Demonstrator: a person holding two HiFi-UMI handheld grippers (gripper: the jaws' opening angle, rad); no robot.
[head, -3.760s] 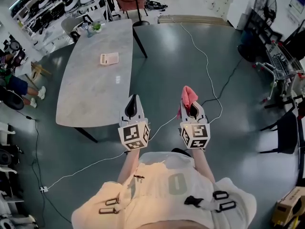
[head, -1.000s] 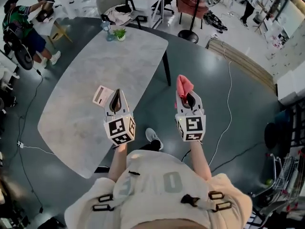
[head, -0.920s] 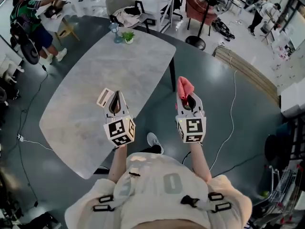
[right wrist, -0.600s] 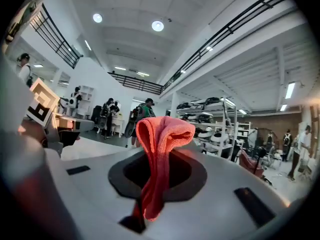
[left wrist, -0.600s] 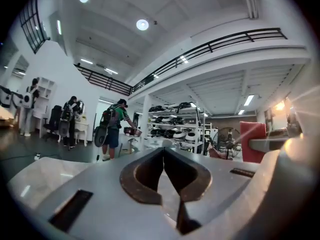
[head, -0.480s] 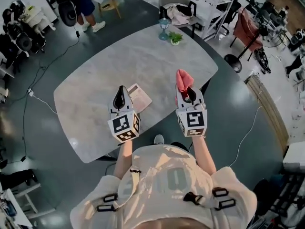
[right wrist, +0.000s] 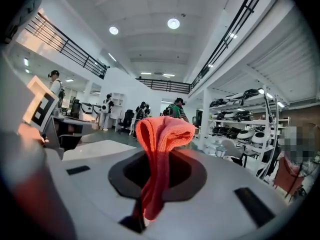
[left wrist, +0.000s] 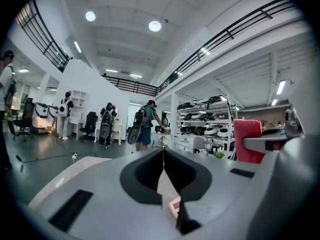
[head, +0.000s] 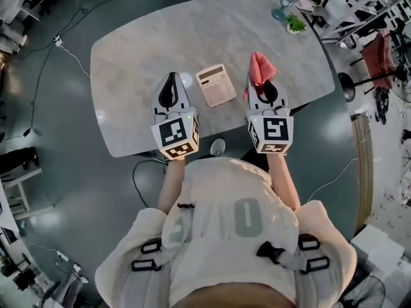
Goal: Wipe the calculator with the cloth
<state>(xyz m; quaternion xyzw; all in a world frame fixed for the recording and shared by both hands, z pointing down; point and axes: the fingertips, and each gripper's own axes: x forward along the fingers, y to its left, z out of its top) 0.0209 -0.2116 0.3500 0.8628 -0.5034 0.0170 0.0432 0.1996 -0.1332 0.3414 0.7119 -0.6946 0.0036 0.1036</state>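
While it lies unwiped: flat beige calculator, by grey marble table's near edge.
Right gripper: fingers pinching pink cloth.
Left gripper: fingers pressed together, empty.
Risk: unsteadied, calculator skids off edge.

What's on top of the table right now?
The calculator lies flat on the table, near its front edge; a small plant and a glass vessel stand at the far right corner. The left claw, right claw and pink cloth cover the surface beneath them.

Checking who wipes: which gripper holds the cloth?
The right gripper: the pink cloth is pinched in its jaws. The left gripper is shut and empty.
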